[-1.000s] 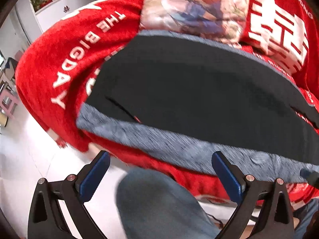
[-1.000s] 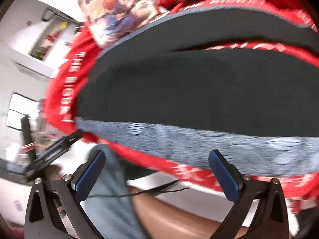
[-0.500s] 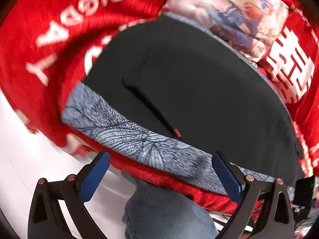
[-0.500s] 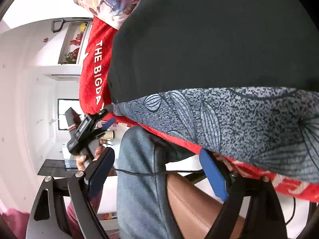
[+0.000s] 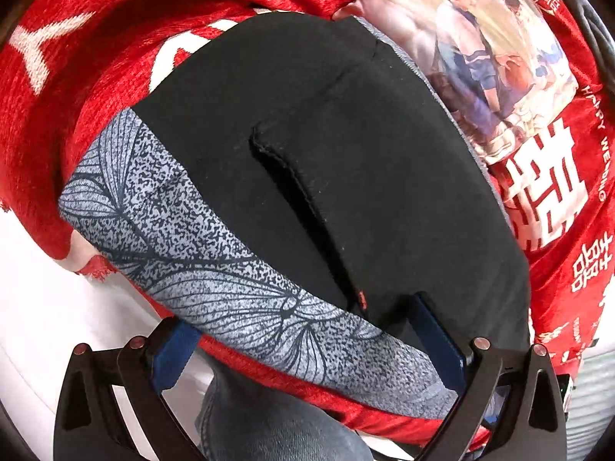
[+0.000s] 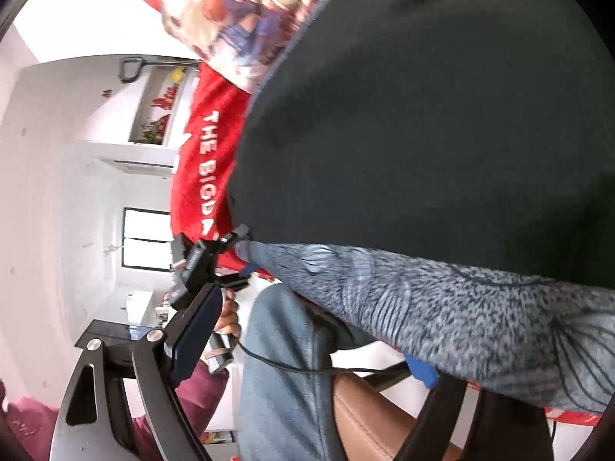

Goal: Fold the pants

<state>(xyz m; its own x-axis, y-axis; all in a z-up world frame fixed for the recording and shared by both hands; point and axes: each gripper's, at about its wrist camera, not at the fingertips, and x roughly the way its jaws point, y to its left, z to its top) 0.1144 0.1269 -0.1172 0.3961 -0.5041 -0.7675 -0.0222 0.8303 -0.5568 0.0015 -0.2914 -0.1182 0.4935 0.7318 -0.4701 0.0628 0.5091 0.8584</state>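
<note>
Red blanket [image 5: 96, 88] with white lettering fills the left wrist view, a picture-printed cushion [image 5: 488, 61] at upper right and white floor at lower left. Item: pants [image 5: 346, 176], black with a grey leaf-print waistband [image 5: 230, 284], lying on the blanket across the frame's centre, pocket slit showing mid-frame. Item: left claw [image 5: 307, 349], wide open at the bottom edge, its blue pads straddling the waistband; one pad sits under the edge at lower left, the other over black cloth at lower right; nothing pinched yet. Below it, the person's denim-clad knee. Right wrist view: white room with a window and shelf at left, the same blanket [image 6: 207, 176] mid-left. Pants [image 6: 423, 115] fill the upper right, waistband [image 6: 461, 307] running to the lower right. Item: right claw [image 6: 307, 361], jaws just been closing but not yet shut; the waistband edge lies over its lower-right pad, the other pad clear of cloth at lower left; no grip seen. The left claw's holder and hand show mid-left. Risk, as judged: either claw could close on blanket together with waistband, since the red cloth lies directly beneath, dragging both; uneven grips would skew the fold. Change from a second earlier: both views have drawn closer to the waistband and rolled, and the right claw has narrowed.
</note>
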